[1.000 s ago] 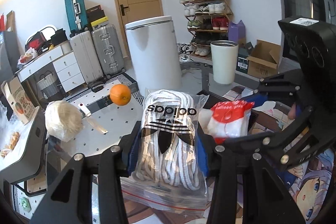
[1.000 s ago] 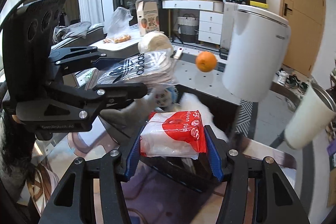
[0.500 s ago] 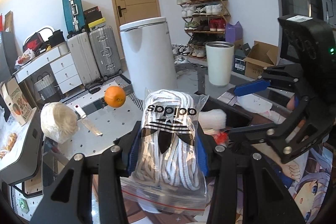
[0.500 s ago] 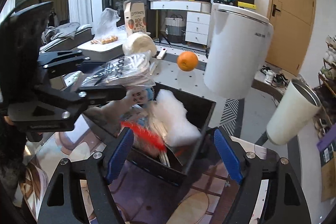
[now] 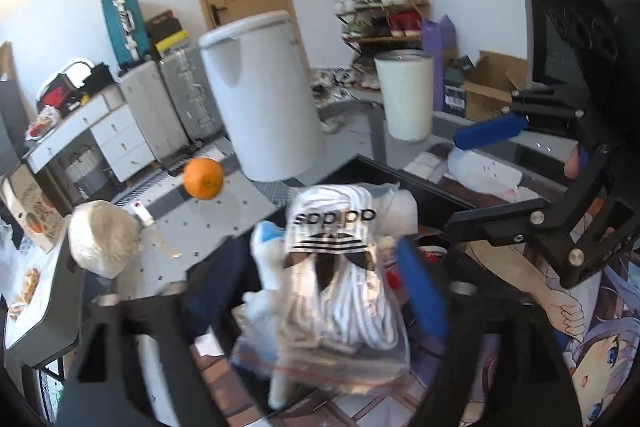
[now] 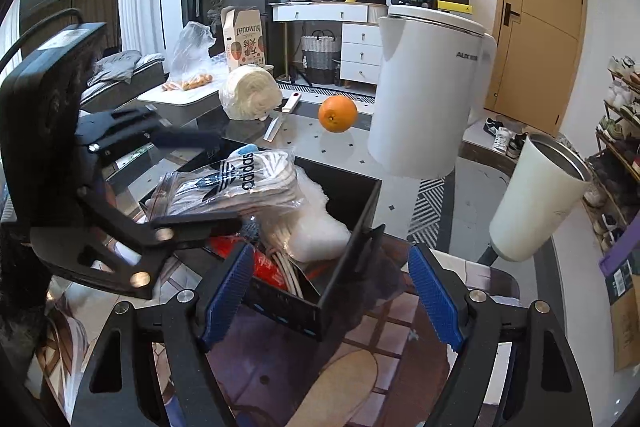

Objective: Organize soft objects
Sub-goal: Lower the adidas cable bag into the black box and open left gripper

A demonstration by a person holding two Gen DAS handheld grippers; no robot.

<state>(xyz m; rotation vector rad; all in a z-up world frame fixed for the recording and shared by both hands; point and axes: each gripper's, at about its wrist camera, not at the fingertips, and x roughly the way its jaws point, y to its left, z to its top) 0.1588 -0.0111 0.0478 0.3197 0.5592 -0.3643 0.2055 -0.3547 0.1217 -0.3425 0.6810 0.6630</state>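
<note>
A clear zip bag of white striped Adidas socks [image 5: 340, 267] lies on top of the things in the black bin [image 6: 360, 211]. My left gripper [image 5: 316, 291] straddles it; its jaws are opening, and the blurred blue pads [image 5: 420, 291] stand off the bag's sides. From the right wrist view, the same bag [image 6: 240, 183] sits between the left gripper's black fingers [image 6: 192, 227]. My right gripper [image 6: 330, 293] hangs open and empty over the bin's near corner. In the bin lie a red and white packet [image 6: 268, 267], a white fluffy wad [image 6: 316, 223] and a blue and white plush [image 5: 268, 247].
An orange [image 6: 337, 114], a bagged pale round bundle [image 6: 250, 93] and a white-handled knife [image 6: 280, 119] lie on the table beyond the bin. A tall white lidded can [image 6: 424, 99] and a white tumbler [image 6: 536, 199] stand to the right. A printed mat [image 5: 580, 307] covers the near table.
The right gripper opened and the red and white packet dropped into the bin. The left jaws have since spread off the sock bag, which has sunk onto the bin's contents.
</note>
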